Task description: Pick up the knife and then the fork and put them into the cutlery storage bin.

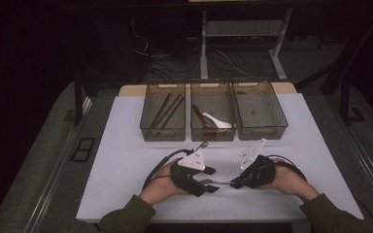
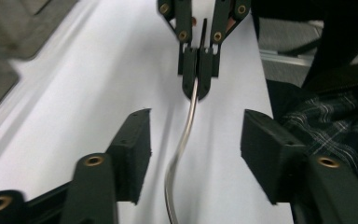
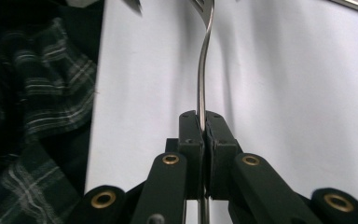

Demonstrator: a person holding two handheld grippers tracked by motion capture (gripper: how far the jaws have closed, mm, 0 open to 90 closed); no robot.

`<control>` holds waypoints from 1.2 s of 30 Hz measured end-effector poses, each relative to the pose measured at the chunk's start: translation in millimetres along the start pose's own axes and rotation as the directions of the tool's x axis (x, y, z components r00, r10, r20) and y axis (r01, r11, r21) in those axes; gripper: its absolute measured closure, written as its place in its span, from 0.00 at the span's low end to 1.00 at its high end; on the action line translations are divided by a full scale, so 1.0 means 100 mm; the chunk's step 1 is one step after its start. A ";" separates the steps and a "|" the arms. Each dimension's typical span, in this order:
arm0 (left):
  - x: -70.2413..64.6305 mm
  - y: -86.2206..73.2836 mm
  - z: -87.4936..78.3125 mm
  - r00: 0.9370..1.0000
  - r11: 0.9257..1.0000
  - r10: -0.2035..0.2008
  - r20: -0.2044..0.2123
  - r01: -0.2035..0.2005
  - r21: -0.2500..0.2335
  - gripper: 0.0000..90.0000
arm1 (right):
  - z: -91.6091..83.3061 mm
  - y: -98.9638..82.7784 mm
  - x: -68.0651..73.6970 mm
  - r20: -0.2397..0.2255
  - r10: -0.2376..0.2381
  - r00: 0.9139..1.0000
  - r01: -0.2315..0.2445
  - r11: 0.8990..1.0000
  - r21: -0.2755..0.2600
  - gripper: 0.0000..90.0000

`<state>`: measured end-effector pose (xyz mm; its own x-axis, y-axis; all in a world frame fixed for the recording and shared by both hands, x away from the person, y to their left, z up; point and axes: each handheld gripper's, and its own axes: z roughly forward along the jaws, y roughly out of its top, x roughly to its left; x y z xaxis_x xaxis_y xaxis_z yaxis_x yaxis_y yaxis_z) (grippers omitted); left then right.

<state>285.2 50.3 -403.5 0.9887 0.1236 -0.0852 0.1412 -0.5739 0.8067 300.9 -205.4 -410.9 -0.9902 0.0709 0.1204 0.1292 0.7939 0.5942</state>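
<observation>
item: metal fork (image 2: 186, 133), slim curved handle, shiny
pose: roughly level, above white surface (image 1: 126, 165), tines toward left tool (image 2: 193, 140)
hold: handle end pinched in right tool (image 3: 204, 126); left tool's pads clear of it

fork (image 3: 202, 88): glossy metal | table (image 1: 126, 160): matt white | bins (image 1: 163, 127): seemingly translucent plastic

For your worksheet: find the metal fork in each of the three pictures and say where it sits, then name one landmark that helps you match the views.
High view: the fork lies level low in the middle, between the two grippers.
Left gripper view: its handle runs up the centre, between the open left gripper, into the right gripper.
Right gripper view: its handle rises from the shut jaws at centre.
Shared landmark: the white tabletop.
</observation>
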 end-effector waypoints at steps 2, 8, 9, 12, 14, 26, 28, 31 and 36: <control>0.03 -0.05 -0.06 1.000 1.000 -0.015 -0.018 0.015 -0.013 0.41 | -0.03 -0.03 -0.03 0.019 0.016 1.000 -0.016 1.000 -0.006 0.96; 0.06 -0.24 -0.30 0.989 0.994 -0.093 -0.113 0.085 -0.072 0.30 | -0.16 -0.14 -0.12 0.087 0.067 0.994 -0.064 0.997 -0.033 0.96; 0.07 -0.28 -0.34 0.985 0.991 -0.114 -0.131 0.104 -0.084 0.27 | -0.19 -0.16 -0.14 0.103 0.070 0.992 -0.066 0.997 -0.041 0.96; 0.06 -0.38 -0.41 0.975 0.986 -0.148 -0.168 0.132 -0.100 0.21 | -0.28 -0.22 -0.19 0.140 0.098 0.985 -0.090 0.994 -0.062 0.96; 0.06 -0.44 -0.44 0.966 0.983 -0.168 -0.198 0.148 -0.112 0.18 | -0.33 -0.25 -0.21 0.157 0.126 0.980 -0.115 0.990 -0.079 0.96; 0.01 -0.67 -0.61 0.913 0.964 -0.254 -0.319 0.212 -0.160 0.11 | -0.64 -0.35 -0.39 0.244 0.272 0.931 -0.225 0.953 -0.205 0.96; 0.00 -0.69 -0.64 0.909 0.963 -0.256 -0.329 0.211 -0.167 0.10 | -0.70 -0.36 -0.42 0.257 0.290 0.922 -0.235 0.946 -0.223 0.96; -0.02 -0.73 -0.66 0.901 0.962 -0.263 -0.346 0.215 -0.170 0.08 | -0.78 -0.37 -0.47 0.268 0.308 0.913 -0.246 0.939 -0.241 0.96; -0.01 -0.74 -0.65 0.893 0.959 -0.276 -0.356 0.228 -0.171 0.02 | -0.93 -0.39 -0.56 0.298 0.351 0.887 -0.267 0.920 -0.288 0.96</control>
<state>270.9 145.2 -424.7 0.8260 0.5563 -0.0904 0.3516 -0.3832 0.8541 356.2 -296.1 -367.1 -0.8493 0.5220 0.0786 0.3989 0.5370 0.7433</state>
